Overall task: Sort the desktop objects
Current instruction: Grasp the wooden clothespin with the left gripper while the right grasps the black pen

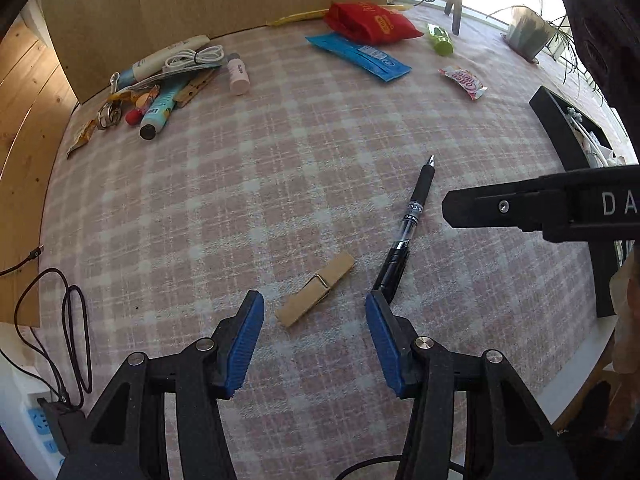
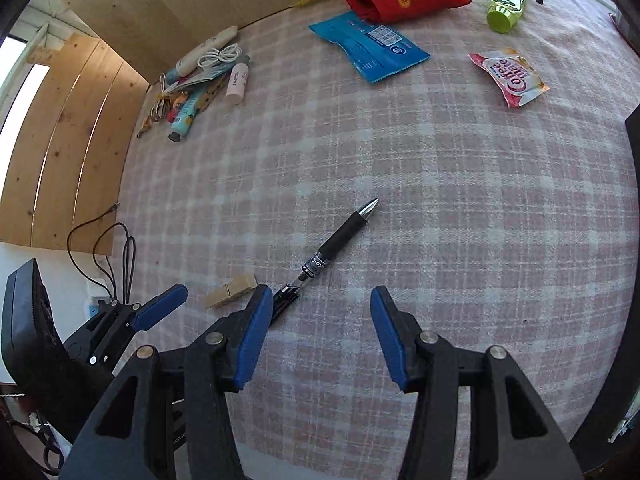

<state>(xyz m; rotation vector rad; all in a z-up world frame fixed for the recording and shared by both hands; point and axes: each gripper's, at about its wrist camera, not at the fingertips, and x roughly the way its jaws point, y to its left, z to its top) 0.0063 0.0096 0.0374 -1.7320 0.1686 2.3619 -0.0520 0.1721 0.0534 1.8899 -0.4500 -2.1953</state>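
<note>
Both tools hang over the near part of the checked tabletop (image 1: 320, 140) with nothing in them: the left hand-held gripper (image 1: 315, 304) has its blue pads spread, and the wooden clothespin (image 1: 316, 288) lies flat just ahead of them, between the two tips but not touched; the right hand-held gripper (image 2: 316, 300) is spread as well, with the black pen (image 2: 328, 256) running off toward one o'clock from its left pad, its rear end tucked right beside that pad. The trouble I'd expect comes from how close these two things lie. In the left wrist view the pen's tail sits at the tip of the right-side pad, so a close on the clothespin could catch the pen as well and drag or flick it. The pen is round and, I reckon, would roll across the cloth if nudged sideways. The clothespin lies slantwise across the gap, so pads closing on its corners may spin it rather than seat it. The two tools are also near each other here and could knock together if both go down at once. The sorted heap at ten o'clock (image 1: 160, 84) and the packets at twelve and one o'clock sit well apart, out of harm's way.
</note>
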